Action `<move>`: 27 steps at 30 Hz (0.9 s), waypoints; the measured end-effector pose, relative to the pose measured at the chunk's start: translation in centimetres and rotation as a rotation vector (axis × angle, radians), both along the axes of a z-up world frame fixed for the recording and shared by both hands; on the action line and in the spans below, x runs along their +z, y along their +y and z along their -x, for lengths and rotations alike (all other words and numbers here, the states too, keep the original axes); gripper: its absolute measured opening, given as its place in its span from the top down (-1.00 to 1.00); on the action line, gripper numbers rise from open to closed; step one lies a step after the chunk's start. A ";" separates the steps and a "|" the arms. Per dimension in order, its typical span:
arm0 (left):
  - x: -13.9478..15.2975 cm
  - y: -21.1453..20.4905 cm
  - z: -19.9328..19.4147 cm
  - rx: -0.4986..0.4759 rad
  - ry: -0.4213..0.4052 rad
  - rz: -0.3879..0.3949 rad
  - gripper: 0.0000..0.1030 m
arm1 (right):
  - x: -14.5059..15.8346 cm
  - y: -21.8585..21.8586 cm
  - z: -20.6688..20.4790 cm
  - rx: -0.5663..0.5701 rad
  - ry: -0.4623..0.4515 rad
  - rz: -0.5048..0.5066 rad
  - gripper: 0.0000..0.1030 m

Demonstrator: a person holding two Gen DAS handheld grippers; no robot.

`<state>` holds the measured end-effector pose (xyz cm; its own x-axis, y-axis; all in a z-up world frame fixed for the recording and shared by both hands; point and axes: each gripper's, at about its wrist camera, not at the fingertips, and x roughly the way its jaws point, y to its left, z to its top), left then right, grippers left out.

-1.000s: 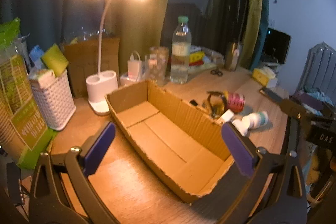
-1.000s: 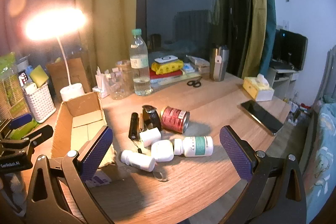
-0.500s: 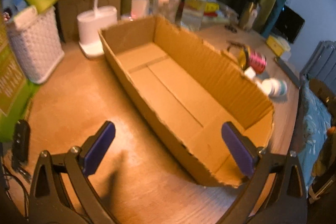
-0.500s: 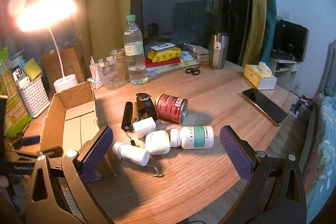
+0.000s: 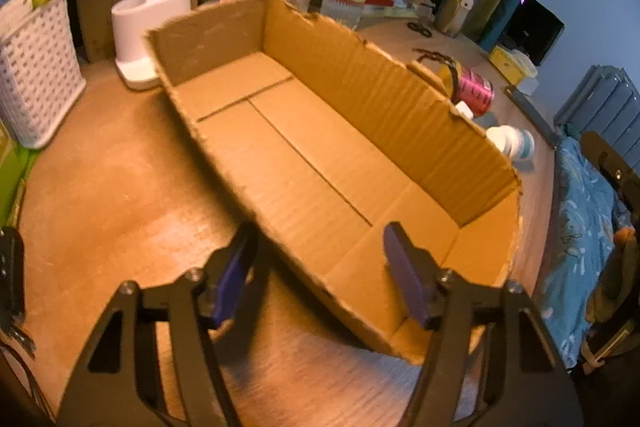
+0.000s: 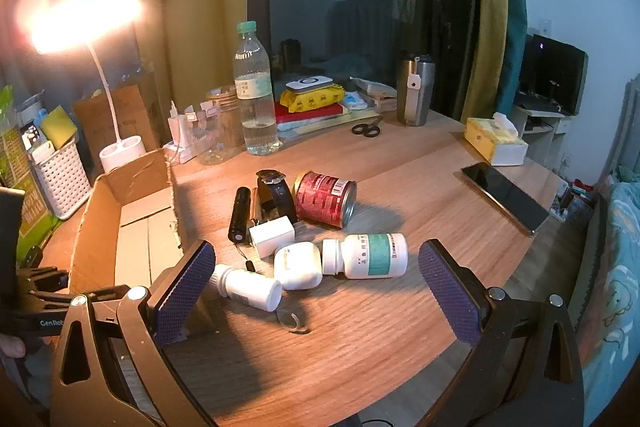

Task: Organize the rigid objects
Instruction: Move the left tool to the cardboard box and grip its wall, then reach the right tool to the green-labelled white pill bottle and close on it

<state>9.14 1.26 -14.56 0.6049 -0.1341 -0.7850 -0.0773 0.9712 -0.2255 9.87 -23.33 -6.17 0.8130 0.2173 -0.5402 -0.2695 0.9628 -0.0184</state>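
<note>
On my left gripper [image 6: 36, 307] I read "GenRob" in white — cut off at the frame edge. The labels on the bottles and the can (too blurred) stay unreadable.

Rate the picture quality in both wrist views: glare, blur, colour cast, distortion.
Left wrist view: orange cast, cardboard box soft, closing left gripper smeared by motion, edges bent by fisheye. Right wrist view: sharper; lamp head blown out with glare, pill bottles crisp, right gripper in focus, corners vignetted.
</note>
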 end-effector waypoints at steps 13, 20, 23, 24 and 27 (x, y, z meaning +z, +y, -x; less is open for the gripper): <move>0.6 2.1 -1.0 -0.076 -0.092 -0.024 0.31 | -0.8 1.6 -0.4 0.021 0.019 0.042 -1.00; 0.1 2.9 -0.7 -0.054 -0.170 0.025 0.31 | -0.1 1.7 -0.9 0.007 -0.016 0.073 -1.00; 0.0 3.1 -0.6 -0.036 -0.171 0.043 0.31 | -0.4 1.4 -1.5 0.001 -0.011 0.065 -1.00; 0.0 3.2 -0.7 -0.032 -0.170 0.048 0.31 | -0.6 1.4 -1.8 -0.002 -0.006 0.067 -1.00; -0.1 3.3 -0.8 -0.026 -0.167 0.062 0.31 | -1.4 1.1 -2.5 -0.012 0.010 0.074 -1.00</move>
